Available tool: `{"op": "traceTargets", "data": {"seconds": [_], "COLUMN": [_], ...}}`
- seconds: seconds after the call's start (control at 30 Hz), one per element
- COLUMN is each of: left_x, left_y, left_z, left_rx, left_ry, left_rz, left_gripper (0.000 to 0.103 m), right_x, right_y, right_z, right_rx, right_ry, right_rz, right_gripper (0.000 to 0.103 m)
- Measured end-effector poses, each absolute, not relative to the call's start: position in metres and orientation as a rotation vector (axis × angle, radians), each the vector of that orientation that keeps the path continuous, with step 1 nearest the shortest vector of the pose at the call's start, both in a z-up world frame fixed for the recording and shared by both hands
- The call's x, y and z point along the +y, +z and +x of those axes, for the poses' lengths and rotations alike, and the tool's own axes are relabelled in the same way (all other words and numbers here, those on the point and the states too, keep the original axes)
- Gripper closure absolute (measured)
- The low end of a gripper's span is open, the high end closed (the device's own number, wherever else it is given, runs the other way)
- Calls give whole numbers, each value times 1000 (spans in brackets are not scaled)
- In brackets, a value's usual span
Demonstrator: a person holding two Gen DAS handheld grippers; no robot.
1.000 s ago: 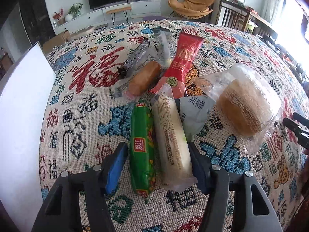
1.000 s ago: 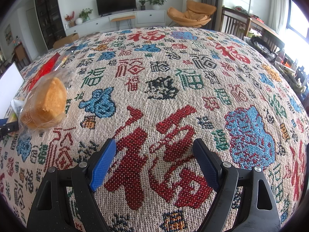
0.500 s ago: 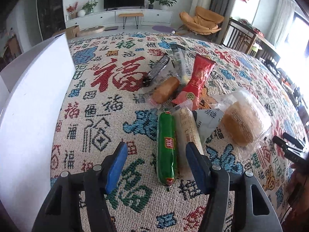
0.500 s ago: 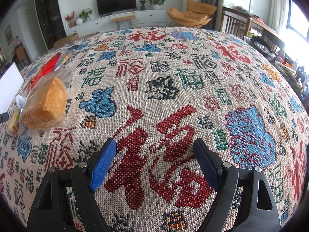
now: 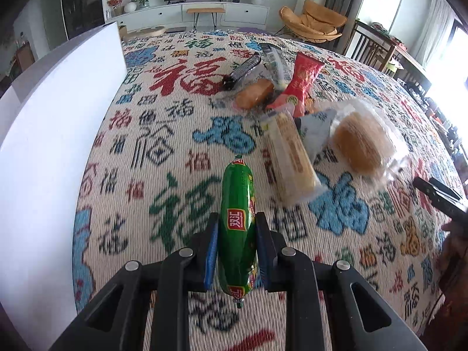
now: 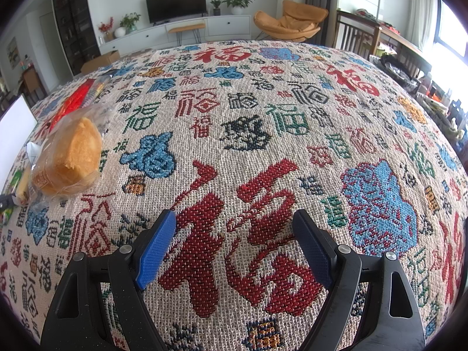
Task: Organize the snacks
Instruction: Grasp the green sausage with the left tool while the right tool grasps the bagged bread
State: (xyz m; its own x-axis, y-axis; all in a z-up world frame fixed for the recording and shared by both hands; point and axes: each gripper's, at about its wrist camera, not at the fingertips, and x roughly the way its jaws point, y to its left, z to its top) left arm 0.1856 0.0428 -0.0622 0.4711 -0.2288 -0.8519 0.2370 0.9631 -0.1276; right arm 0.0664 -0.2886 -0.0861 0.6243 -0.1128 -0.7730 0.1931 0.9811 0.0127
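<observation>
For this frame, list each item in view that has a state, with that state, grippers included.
left gripper: jaws closing, pads on the green sausage.
green sausage: gripped between the pads.
right gripper: open, nothing between its jaws, over bare tablecloth.
cream snack bar: wrapped, lying flat.
bagged bread: in its clear bag, on the cloth.
red packet: sealed, lying flat.
white box: standing at the table's edge.

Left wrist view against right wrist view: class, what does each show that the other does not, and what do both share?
Only the left wrist view shows the left hand-held gripper, its jaws closing on the green sausage, and the dark wrapped bar. Only the right wrist view shows the right hand-held gripper open over bare patterned tablecloth. Both show the bagged bread, the red packet and the white box.
</observation>
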Motion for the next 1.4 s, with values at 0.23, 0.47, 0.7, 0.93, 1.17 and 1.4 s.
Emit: {"op": "traceTargets", "data": {"seconds": [0.23, 0.47, 0.7, 0.93, 1.17, 1.4], "left_x": [52, 29, 21, 22, 34, 60], "left_y": [-70, -76, -80, -72, -66, -60], "left_z": [157, 151, 157, 158, 158, 135], "left_rx": [960, 908, 972, 1016, 985, 946], "left_ry": [-333, -291, -326, -348, -309, -330], "left_rz": [-11, 115, 157, 162, 128, 9], "left_gripper": [46, 23, 0, 26, 80, 80], "right_x": [-288, -288, -286, -260, -137, -141], "right_y": [-86, -87, -87, -35, -12, -77], "right_z": [66, 68, 68, 96, 168, 187], "right_rx": [879, 881, 884, 940, 1061, 1234], "right_ry": [-176, -179, -176, 30, 77, 101], "right_rz": [97, 95, 91, 175, -185, 32], "right_gripper": [18, 18, 16, 17, 16, 23]}}
